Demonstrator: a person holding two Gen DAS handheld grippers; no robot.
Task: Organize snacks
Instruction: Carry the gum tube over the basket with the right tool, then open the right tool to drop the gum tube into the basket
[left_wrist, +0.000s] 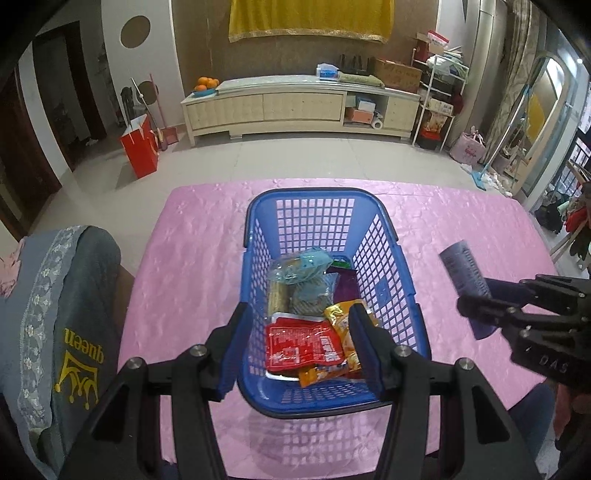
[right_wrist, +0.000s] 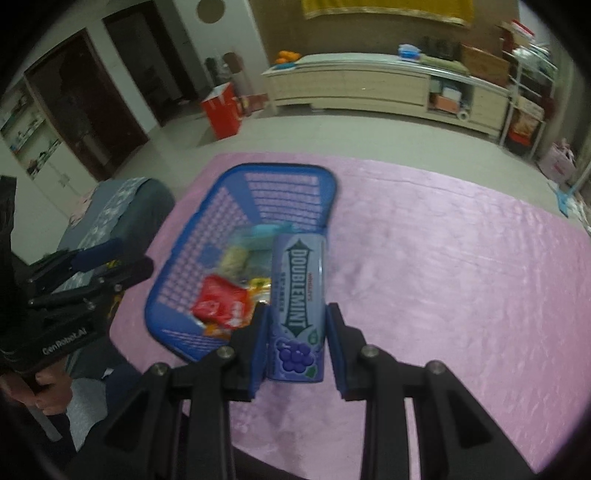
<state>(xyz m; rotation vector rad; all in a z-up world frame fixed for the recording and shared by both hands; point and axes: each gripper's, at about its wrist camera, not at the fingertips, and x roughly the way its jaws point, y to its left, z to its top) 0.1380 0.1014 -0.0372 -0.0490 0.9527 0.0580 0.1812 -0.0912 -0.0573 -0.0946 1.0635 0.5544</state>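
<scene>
While you are carrying: the Doublemint canister (right_wrist: 298, 306) is sitting clenched in your right tongs (right_wrist: 297, 332), lengthwise between the fingers so the label is facing up.
Left tongs (left_wrist: 295, 343): spread wide and grasping nothing, hovering over the near end of the blue basket (left_wrist: 373, 251).
Snack packets (left_wrist: 303, 347): lying piled at the basket's near end.
Open room: the far end of the basket is looking bare; the right rim is running just beside the canister on the pink tabletop (right_wrist: 461, 277).
</scene>
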